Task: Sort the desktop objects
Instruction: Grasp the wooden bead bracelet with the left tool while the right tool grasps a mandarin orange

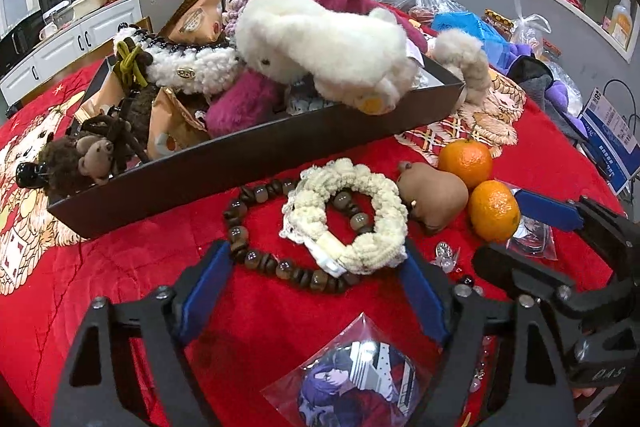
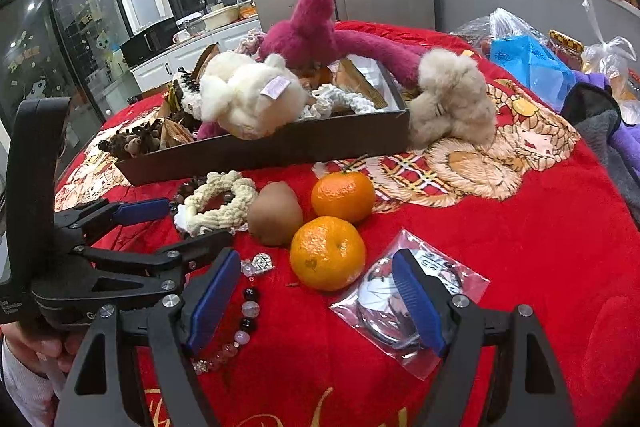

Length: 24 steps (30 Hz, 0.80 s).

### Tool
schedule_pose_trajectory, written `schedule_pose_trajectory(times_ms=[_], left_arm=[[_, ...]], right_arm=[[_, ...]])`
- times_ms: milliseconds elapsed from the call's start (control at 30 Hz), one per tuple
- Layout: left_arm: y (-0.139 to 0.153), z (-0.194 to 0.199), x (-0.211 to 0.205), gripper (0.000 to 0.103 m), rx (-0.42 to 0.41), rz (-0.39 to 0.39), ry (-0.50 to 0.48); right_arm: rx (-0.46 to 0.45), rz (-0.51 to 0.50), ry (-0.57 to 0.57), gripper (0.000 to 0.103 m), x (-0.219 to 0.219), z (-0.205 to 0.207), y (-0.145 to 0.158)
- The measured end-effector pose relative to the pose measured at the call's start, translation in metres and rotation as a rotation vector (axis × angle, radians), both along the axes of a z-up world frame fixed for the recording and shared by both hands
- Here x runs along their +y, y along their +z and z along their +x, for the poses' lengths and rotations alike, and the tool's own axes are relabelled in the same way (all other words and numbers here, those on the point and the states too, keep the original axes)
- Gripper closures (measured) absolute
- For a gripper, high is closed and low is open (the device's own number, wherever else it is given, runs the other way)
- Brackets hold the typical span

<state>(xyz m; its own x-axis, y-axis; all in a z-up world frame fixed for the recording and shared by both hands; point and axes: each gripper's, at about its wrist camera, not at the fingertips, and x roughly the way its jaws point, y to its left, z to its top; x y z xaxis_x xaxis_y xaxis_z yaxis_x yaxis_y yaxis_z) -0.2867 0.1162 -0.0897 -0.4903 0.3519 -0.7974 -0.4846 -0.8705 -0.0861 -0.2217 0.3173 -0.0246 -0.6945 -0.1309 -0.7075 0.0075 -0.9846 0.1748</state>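
Red plush cloth (image 1: 120, 267) covers table. Dark cardboard box (image 1: 240, 163) w/ plush toys is the landmark. Just in front: cream knitted scrunchie (image 1: 348, 215) on brown bead bracelet (image 1: 256, 259). L gripper (image 1: 316, 267) jaws apart around both, not touching. R gripper (image 2: 316, 283) jaws apart, empty, nearer than box, near orange mandarin (image 2: 327, 253).

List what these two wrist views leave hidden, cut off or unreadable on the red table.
- Dark box, left wrist view: its floor is buried under plush toys and snack bags.
- Wooden bead bracelet, left wrist view: partly covered by the cream scrunchie.
- Bagged badge, left wrist view: cut off by the bottom edge.
- Second badge, right wrist view: the right gripper finger crosses it; print unreadable.
- Shelf labels, both views: too small.
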Motion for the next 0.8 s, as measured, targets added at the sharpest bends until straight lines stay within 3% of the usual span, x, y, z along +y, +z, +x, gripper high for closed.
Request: schedule_pose_trajectory(times_ms=[167,233,300,333,367,800], left_arm=[[0.002,0.001,-0.011,0.053,-0.001,0.059,0.023],[0.003,0.000,-0.016,0.060,-0.006,0.081,0.036],[0.002,-0.001,-0.023,0.070,-0.017,0.114,0.045],[0.002,-0.001,-0.025,0.076,-0.023,0.127,0.047],[0.002,-0.002,-0.027,0.089,-0.029,0.141,0.047],[0.005,0.009,-0.037,0.092,-0.007,0.133,0.067]], right_arm=[[-0.004,-0.013,0.036,0.025,-0.009,-0.003,-0.002],[-0.007,-0.009,0.028,0.039,-0.009,-0.004,-0.003],[-0.029,-0.038,0.006,0.064,-0.002,-0.007,-0.006],[-0.036,-0.062,0.004,0.064,0.001,-0.007,-0.007],[-0.034,-0.093,0.001,0.065,0.006,-0.007,-0.008],[-0.008,-0.074,0.014,0.065,-0.002,-0.002,-0.004]])
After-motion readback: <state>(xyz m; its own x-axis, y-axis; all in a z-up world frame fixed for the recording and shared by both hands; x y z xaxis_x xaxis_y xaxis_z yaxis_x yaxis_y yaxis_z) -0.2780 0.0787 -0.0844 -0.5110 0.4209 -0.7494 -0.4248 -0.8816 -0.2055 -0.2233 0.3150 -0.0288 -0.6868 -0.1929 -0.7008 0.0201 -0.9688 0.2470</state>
